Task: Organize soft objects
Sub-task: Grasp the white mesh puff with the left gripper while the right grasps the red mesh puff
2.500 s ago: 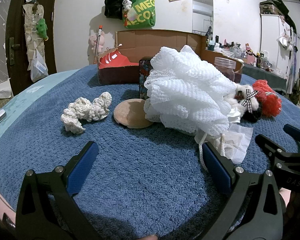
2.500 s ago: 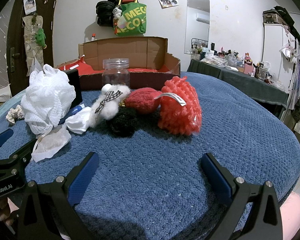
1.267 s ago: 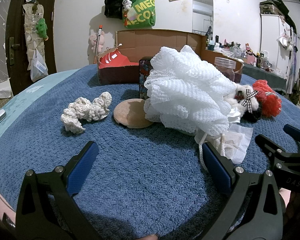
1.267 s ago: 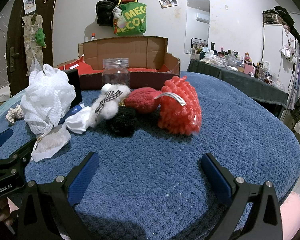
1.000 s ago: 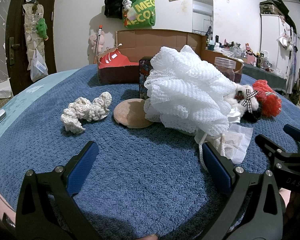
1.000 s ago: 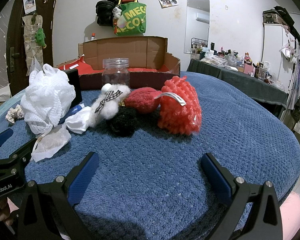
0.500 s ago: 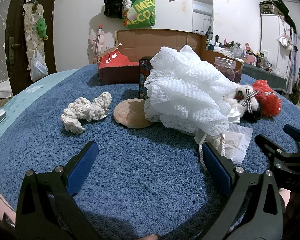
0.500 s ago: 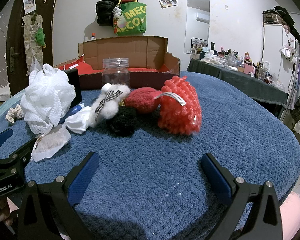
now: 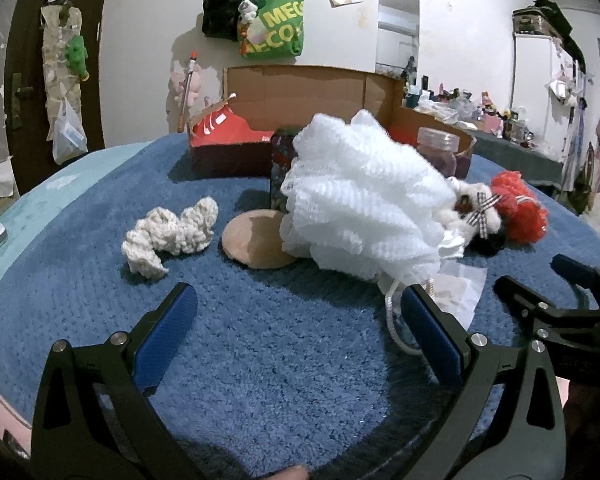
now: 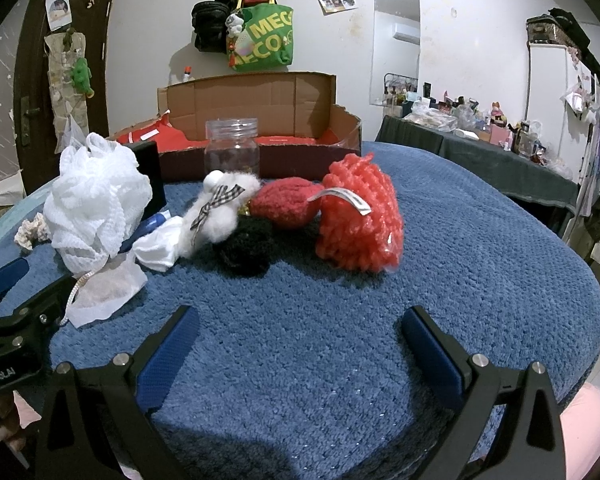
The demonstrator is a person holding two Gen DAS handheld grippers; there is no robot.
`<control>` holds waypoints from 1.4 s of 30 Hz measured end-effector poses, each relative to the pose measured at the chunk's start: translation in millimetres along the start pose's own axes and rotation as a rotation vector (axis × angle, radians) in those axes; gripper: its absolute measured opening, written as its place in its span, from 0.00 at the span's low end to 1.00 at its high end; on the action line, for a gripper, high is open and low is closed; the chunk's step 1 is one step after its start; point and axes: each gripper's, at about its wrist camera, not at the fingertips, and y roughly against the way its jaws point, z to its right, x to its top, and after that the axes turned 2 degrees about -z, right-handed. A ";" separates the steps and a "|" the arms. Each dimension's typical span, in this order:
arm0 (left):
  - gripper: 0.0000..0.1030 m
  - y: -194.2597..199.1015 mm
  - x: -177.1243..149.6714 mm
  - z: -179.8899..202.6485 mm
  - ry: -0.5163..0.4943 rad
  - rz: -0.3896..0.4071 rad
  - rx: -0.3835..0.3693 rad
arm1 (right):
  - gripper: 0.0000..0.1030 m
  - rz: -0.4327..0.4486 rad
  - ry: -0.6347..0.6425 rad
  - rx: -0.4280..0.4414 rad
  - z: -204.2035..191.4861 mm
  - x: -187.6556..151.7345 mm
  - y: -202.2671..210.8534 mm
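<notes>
The soft things, from the white pouf [image 9: 364, 196] at 12 o'clock of the left tongs [image 9: 296, 332] to the red pouf [image 10: 360, 224] at 12 o'clock of the right tongs [image 10: 300, 344], are left loose before the box [image 10: 260, 120], presumably their bin, while both tongs are held spread and empty.

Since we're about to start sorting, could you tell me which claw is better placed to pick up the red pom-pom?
Probably the right claw: it is open, and the red pom-pom lies just ahead of it. The left claw faces the white bath sponge instead.
</notes>
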 end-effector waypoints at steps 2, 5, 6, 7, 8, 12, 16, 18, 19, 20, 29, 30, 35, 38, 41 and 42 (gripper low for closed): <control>1.00 3.1 2.8 1.3 -0.006 0.008 -0.004 | 1.00 0.003 -0.004 0.006 4.5 2.4 7.0; 1.00 7.7 8.2 4.0 -0.013 0.019 -0.016 | 1.00 0.008 -0.010 0.007 6.5 6.5 6.0; 1.00 8.9 11.2 5.0 -0.016 0.024 -0.020 | 1.00 0.012 -0.012 0.007 7.4 7.8 6.5; 1.00 9.7 14.4 6.4 -0.020 0.027 -0.023 | 1.00 0.014 -0.015 0.009 8.3 8.9 7.2; 1.00 9.2 17.2 7.4 -0.023 0.028 -0.026 | 1.00 0.020 -0.019 0.010 9.7 10.5 8.4; 1.00 7.6 30.0 12.6 -0.031 0.028 -0.050 | 1.00 0.046 -0.038 0.013 20.6 22.6 14.8; 1.00 4.4 42.8 20.8 -0.043 0.026 -0.066 | 1.00 0.067 -0.069 0.021 35.2 35.0 18.7; 1.00 1.5 48.6 24.6 -0.048 0.020 -0.071 | 1.00 0.073 -0.093 0.031 45.0 42.9 18.0; 1.00 -0.4 51.6 27.0 -0.051 0.016 -0.072 | 1.00 0.073 -0.103 0.034 49.5 45.7 17.0; 1.00 -2.8 54.4 29.4 -0.054 0.010 -0.073 | 1.00 0.069 -0.114 0.040 54.5 49.2 14.5; 1.00 -26.4 65.5 31.8 -0.041 -0.075 -0.068 | 0.96 0.003 -0.236 0.183 92.1 67.8 -15.6; 1.00 -29.3 65.7 32.1 -0.041 -0.086 -0.067 | 0.92 -0.009 -0.242 0.197 94.5 69.1 -20.2; 0.76 -43.2 61.4 34.2 -0.047 -0.145 -0.099 | 0.70 -0.110 -0.288 0.294 103.6 67.7 -47.3; 0.67 -39.3 60.5 35.3 -0.049 -0.129 -0.113 | 0.45 -0.148 -0.338 0.427 107.8 62.9 -53.6; 0.64 -34.1 61.4 36.0 -0.055 -0.115 -0.127 | 0.39 -0.106 -0.307 0.408 103.9 64.0 -41.0; 0.63 -33.7 62.6 35.3 -0.057 -0.113 -0.130 | 0.39 -0.089 -0.301 0.403 102.9 64.6 -35.8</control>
